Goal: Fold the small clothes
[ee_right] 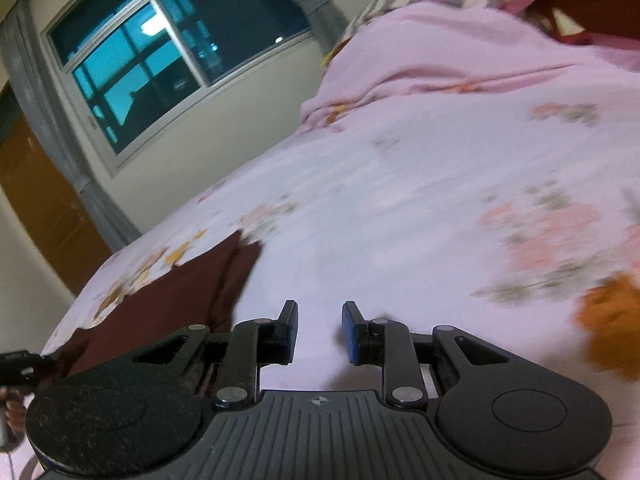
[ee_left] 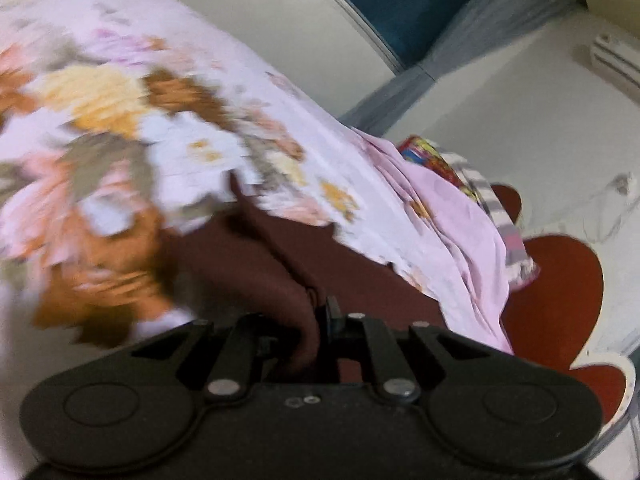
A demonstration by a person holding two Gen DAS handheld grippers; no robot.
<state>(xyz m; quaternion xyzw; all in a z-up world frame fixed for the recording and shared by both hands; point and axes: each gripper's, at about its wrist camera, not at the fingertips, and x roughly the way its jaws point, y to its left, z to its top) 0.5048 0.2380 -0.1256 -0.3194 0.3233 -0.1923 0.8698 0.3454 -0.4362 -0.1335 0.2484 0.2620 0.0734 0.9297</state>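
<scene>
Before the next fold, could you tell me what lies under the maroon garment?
The maroon garment lies on the floral pink bedsheet; whatever is beneath the cloth itself is covered. The left claw pinches one edge.

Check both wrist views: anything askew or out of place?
Nothing stands out. The left gripper is shut on the dark maroon cloth garment on the pink floral bedsheet; the right gripper is open, holding nothing.

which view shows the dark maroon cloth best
The right wrist view: the dark maroon cloth lies folded on the pink floral bedsheet, its outline clear. The left wrist view shows only a blurred bunch of it, pinched in the left gripper, with its edges hidden.
</scene>
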